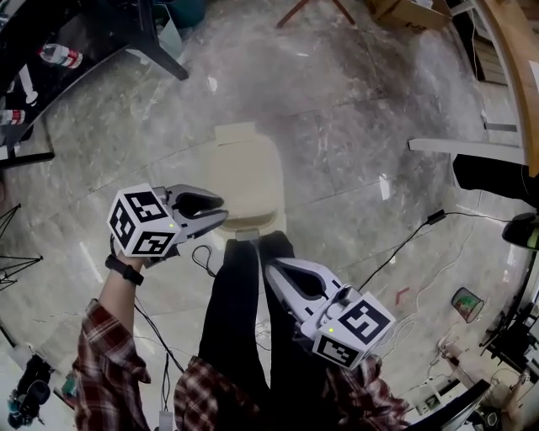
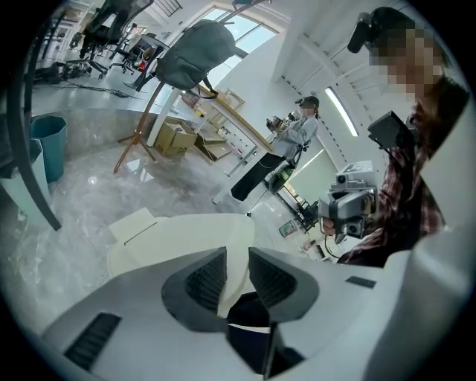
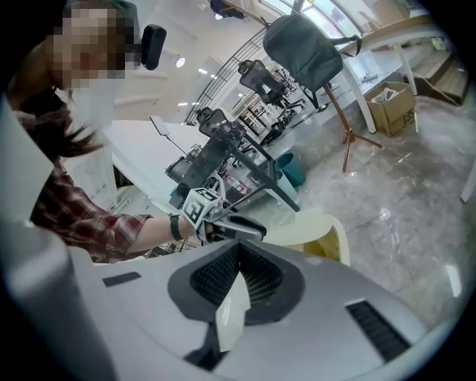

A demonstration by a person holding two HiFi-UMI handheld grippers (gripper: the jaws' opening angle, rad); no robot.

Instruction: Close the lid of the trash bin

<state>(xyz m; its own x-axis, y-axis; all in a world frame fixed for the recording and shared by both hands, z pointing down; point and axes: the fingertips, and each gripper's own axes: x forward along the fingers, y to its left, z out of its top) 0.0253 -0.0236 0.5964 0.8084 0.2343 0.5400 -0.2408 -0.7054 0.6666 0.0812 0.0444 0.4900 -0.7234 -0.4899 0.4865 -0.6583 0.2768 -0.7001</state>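
Note:
The cream trash bin (image 1: 246,175) stands on the marble floor just ahead of my legs, hinge tab on its far side. In the right gripper view its lid (image 3: 301,223) looks raised a little, with yellow inside showing under it. The left gripper (image 1: 224,210) hovers at the bin's near left corner; its jaws stand a narrow gap apart with nothing between them, and the lid (image 2: 178,234) shows beyond the left gripper (image 2: 236,271). The right gripper (image 1: 271,268) hangs lower, near my knees, short of the bin. In its own view the right gripper (image 3: 238,249) has its pads touching, empty.
A black desk (image 1: 84,34) stands at the far left, with teal bins (image 2: 46,145) by it. A cardboard box (image 1: 413,13) and wooden legs are at the back. A white board (image 1: 463,147) and a cable (image 1: 404,244) lie to the right. Another person (image 2: 301,130) stands far off.

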